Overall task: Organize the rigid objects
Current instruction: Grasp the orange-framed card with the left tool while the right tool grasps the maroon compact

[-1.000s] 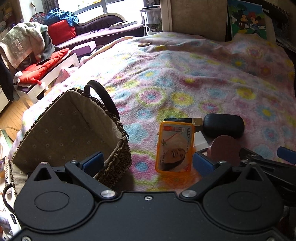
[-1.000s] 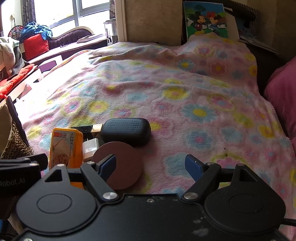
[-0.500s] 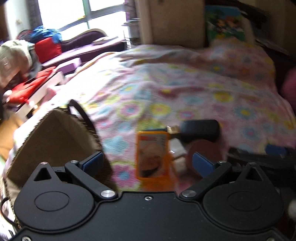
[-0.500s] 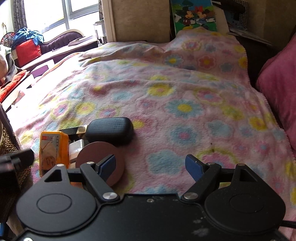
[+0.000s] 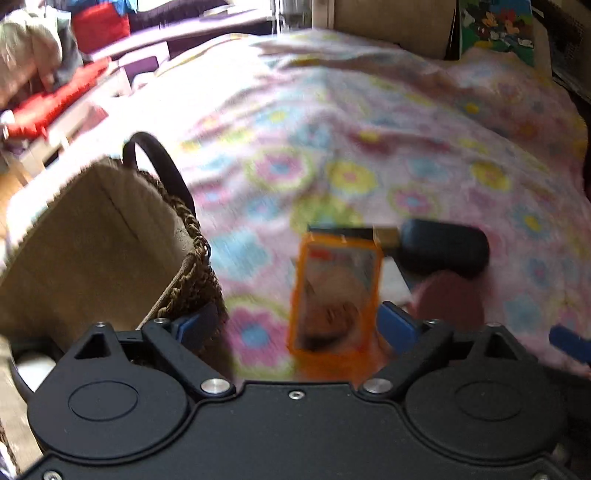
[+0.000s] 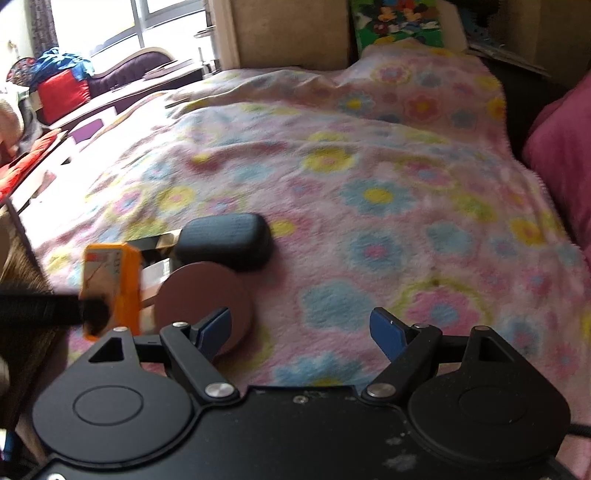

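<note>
An orange box with a face picture stands upright on the flowered blanket; it also shows in the right wrist view. Behind it lie a black oval case, a black-and-gold box and a brown round disc. A woven lined basket with a black handle sits to the left. My left gripper is open, with the orange box between its fingers near the right one. My right gripper is open and empty; its left finger overlaps the disc.
The flowered blanket covers the bed. A pink cushion lies at the right edge. A cartoon picture leans at the headboard. Red cushions and clothes lie on furniture to the left.
My left gripper has swung right and closer, so the orange box now sits between its fingers and the basket is farther left. My right gripper has drifted slightly right.
</note>
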